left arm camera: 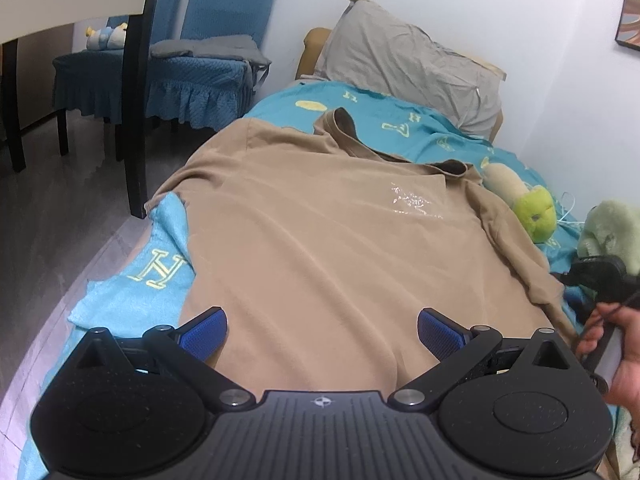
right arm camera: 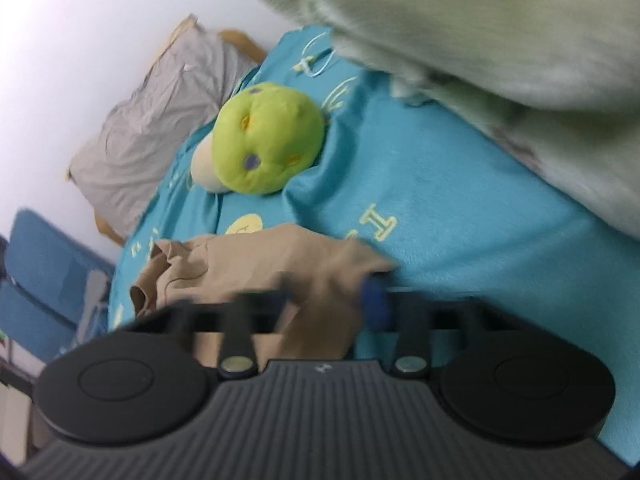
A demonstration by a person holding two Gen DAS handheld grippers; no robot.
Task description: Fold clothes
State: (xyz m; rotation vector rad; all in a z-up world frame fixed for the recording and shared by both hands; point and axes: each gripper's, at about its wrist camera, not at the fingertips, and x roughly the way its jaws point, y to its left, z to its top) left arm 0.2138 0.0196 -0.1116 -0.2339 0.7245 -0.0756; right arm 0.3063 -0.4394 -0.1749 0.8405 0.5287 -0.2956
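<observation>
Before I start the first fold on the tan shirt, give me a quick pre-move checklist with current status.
1. Tan shirt lies spread on the blue blanket: ok.
2. Left tool open over the hem: ok.
3. Right tool gripping the sleeve: cannot tell, view blurred.
4. Far sleeve flat: not ok, bunched.
5. Green plush toy clear of the fold: not ok, beside the sleeve.
6. Collar smooth: not ok, rumpled.

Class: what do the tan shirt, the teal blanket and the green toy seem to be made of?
Shirt: soft matte knit, probably cotton; it drapes in gentle folds. Blanket: fleece-like, with a fuzzy nap. Toy: plush fabric over stuffing, judging by its fuzzy, rounded, dimpled surface.
</observation>
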